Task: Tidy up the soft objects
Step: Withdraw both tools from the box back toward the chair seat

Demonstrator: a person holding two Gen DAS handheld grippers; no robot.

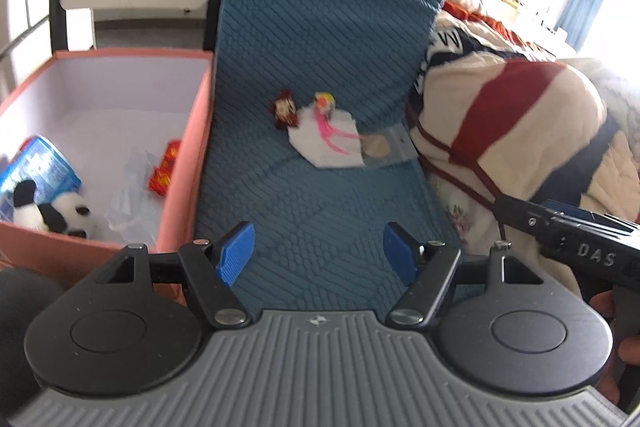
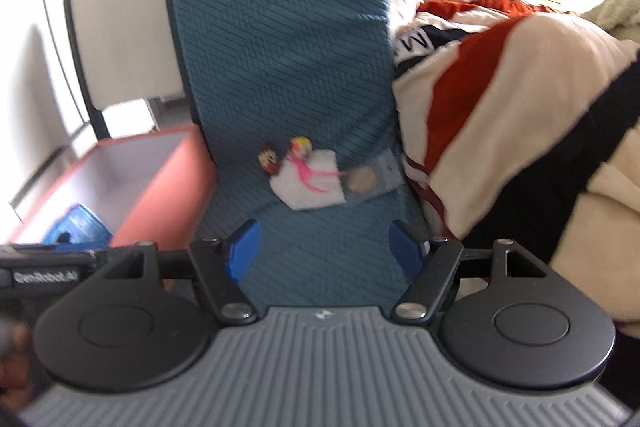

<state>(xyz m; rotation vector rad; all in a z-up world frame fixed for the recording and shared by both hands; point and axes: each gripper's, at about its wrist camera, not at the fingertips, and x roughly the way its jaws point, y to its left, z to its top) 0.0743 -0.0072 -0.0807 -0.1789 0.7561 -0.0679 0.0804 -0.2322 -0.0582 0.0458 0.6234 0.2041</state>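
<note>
A small white cloth doll (image 1: 326, 137) (image 2: 308, 181) with a yellow head and pink ribbons lies on the blue quilted cover (image 1: 320, 27) (image 2: 280, 47). A tiny red-brown doll (image 1: 285, 109) (image 2: 269, 159) rests against its left side, and a clear packet (image 1: 386, 147) (image 2: 370, 181) against its right. My left gripper (image 1: 319, 253) hangs open over the cover, short of the dolls, nothing between its blue pads. My right gripper (image 2: 324, 251) is open too, likewise short of them. The pink storage box (image 1: 180, 187) (image 2: 160, 179) at left holds a panda plush (image 1: 52, 213).
Inside the box also lie a blue packet (image 1: 38, 163) (image 2: 78, 227), crumpled clear plastic (image 1: 132, 195) and a red wrapper (image 1: 166, 167). A heaped cream, red and black striped blanket (image 1: 512, 131) (image 2: 520, 115) borders the cover on the right. A grey chair (image 2: 124, 27) stands behind the box.
</note>
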